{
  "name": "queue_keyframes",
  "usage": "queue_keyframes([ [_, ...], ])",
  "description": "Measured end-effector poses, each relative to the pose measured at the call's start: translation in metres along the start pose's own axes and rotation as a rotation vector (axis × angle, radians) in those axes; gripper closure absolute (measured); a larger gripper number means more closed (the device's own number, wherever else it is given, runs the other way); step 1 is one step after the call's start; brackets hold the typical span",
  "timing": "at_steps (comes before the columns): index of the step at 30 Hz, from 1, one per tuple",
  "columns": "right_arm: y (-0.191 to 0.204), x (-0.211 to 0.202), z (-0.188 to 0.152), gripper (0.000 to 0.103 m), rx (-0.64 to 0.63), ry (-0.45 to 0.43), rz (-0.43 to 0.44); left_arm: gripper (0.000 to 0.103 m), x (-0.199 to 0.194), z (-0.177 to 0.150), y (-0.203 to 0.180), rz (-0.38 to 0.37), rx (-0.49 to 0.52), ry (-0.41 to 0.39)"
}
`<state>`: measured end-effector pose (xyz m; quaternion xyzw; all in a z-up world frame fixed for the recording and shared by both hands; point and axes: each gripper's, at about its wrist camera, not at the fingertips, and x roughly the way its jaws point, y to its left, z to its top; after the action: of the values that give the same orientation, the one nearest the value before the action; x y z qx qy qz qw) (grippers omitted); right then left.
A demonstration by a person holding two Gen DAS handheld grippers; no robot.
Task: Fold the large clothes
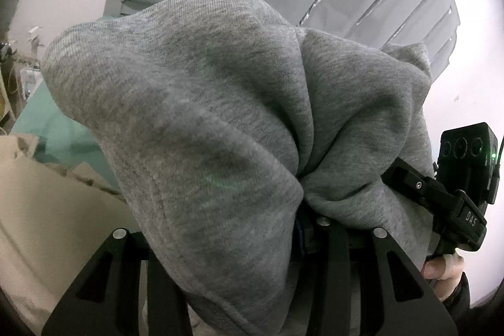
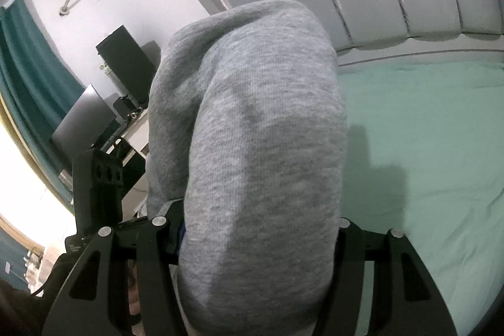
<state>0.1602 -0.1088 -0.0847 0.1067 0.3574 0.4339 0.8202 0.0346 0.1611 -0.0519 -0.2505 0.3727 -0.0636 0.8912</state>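
Both grippers, left gripper (image 1: 252, 241) and right gripper (image 2: 252, 241), clamp bunched grey sweatshirt (image 1: 204, 122); fabric between the fingers hides their tips.

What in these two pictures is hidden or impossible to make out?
- Left wrist view: the left gripper fingertips, buried in the grey garment.
- Right wrist view: the right gripper fingertips, covered by the same cloth.
- Both views: the kind of garment; only bunched fabric shows.
- Right wrist view: part of the green sheet, behind the cloth.
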Motion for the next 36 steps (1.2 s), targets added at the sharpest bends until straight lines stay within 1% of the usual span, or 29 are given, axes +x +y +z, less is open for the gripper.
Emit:
queue_keyframes([
  [3,0.008,-0.005,-0.004,0.044,0.008,-0.005,0.003,0.059,-0.003,0.003,0.003,0.004,0.009,0.006],
  [9,0.008,-0.006,-0.017,0.044,0.066,-0.014,0.016,0.059,-0.004,0.005,0.006,0.038,0.043,0.055],
  [12,0.009,-0.005,-0.020,0.044,0.082,-0.014,0.020,0.060,0.000,0.012,0.012,0.045,0.048,0.072],
  [15,0.011,0.002,-0.022,0.044,0.091,0.009,0.020,0.060,0.004,0.020,0.019,0.067,0.055,0.103],
  [19,0.007,0.017,-0.029,0.044,0.127,0.028,0.038,0.060,0.007,0.021,0.030,0.112,0.062,0.145],
  [22,-0.002,0.031,-0.033,0.044,0.163,0.047,0.049,0.060,0.019,0.029,0.041,0.150,0.075,0.197],
  [25,-0.017,0.046,-0.039,0.044,0.204,0.091,0.044,0.060,0.037,0.035,0.054,0.168,0.068,0.257],
  [26,-0.022,0.050,-0.041,0.044,0.217,0.102,0.039,0.060,0.048,0.038,0.060,0.173,0.063,0.292],
  [31,-0.052,0.070,-0.053,0.044,0.292,0.148,0.023,0.060,0.090,0.047,0.072,0.212,0.080,0.408],
  [33,-0.065,0.078,-0.059,0.044,0.320,0.174,0.019,0.060,0.107,0.048,0.076,0.221,0.062,0.454],
  [36,-0.083,0.092,-0.068,0.044,0.359,0.211,0.013,0.060,0.127,0.040,0.081,0.237,0.034,0.514],
])
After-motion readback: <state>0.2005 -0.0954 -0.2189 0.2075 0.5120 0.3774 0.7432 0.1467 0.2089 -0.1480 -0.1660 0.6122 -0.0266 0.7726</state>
